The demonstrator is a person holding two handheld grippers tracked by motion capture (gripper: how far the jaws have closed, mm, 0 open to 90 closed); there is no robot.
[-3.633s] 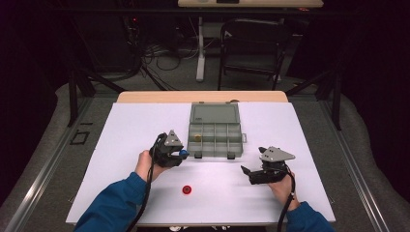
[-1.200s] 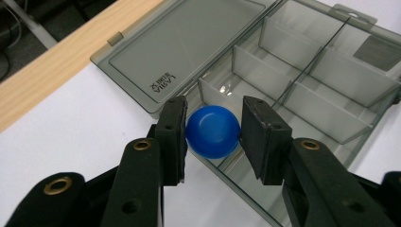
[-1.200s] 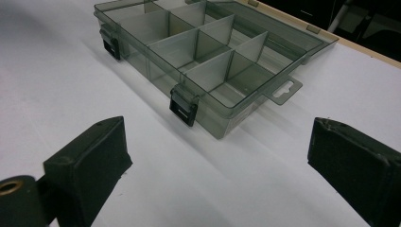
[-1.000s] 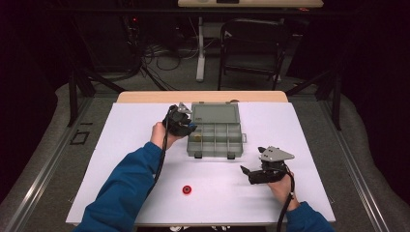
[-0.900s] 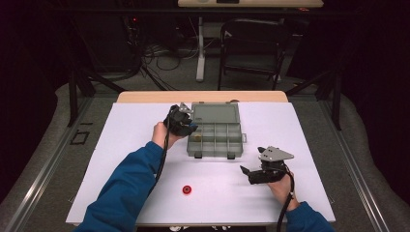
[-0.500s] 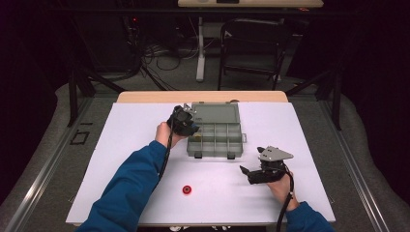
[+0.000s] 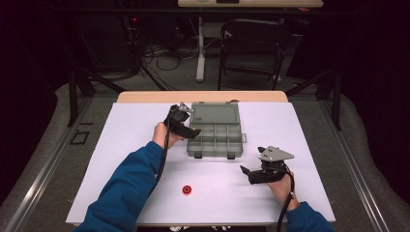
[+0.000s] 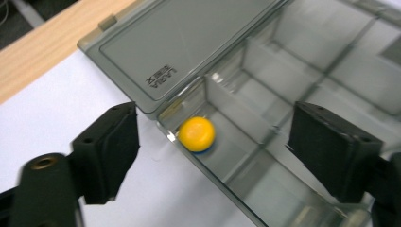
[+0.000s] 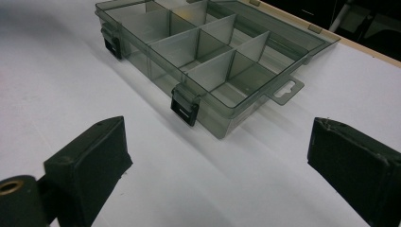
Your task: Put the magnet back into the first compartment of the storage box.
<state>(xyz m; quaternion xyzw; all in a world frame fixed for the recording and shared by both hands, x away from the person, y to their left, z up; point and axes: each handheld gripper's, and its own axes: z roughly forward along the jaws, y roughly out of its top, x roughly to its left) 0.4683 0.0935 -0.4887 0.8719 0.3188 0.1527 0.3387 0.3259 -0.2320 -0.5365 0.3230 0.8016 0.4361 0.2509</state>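
Item: yellow button [image 8: 196,134], flat on the floor of the box's [image 7: 214,137] corner cell by the lid hinge; round, no long axis, face up. My left gripper [image 8: 213,156] has just opened its jaws, nothing between them: drop step done. Right gripper [image 9: 217,170] idles, jaws apart; next, fetch the red button [image 7: 186,189] near the front edge.
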